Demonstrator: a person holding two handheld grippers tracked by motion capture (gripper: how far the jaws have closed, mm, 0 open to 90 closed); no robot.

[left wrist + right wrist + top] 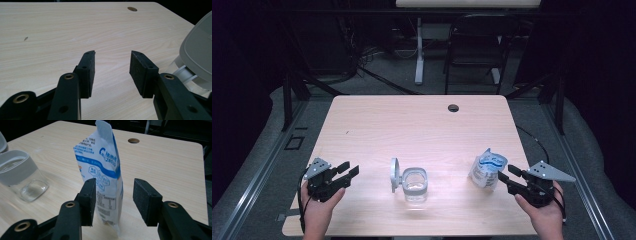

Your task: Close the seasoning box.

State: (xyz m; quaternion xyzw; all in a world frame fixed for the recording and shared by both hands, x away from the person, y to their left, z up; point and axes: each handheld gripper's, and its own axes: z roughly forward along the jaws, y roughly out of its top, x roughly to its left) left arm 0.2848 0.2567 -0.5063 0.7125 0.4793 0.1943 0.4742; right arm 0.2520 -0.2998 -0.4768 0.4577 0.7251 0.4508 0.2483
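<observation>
Jaws of the right gripper stand apart on both sides of the white and blue pouch, and a clear gap shows between the right pad and the pouch, so the pouch is between them but not pressed. Beside the other pad I cannot tell if it touches. From above, the right gripper is just right of the pouch, which stands upright on the wooden table. I take the clear jar as the landmark: it sits near the front middle of the table with its grey lid swung open to its left, and the pouch is well to its right. On the far left of the jar, the left gripper waits with jaws wide open on nothing, the lid at the edge of its view. I judge that the jar is ready, but the pouch is not yet gripped; grasping, carrying and emptying it into the jar seem all left.
</observation>
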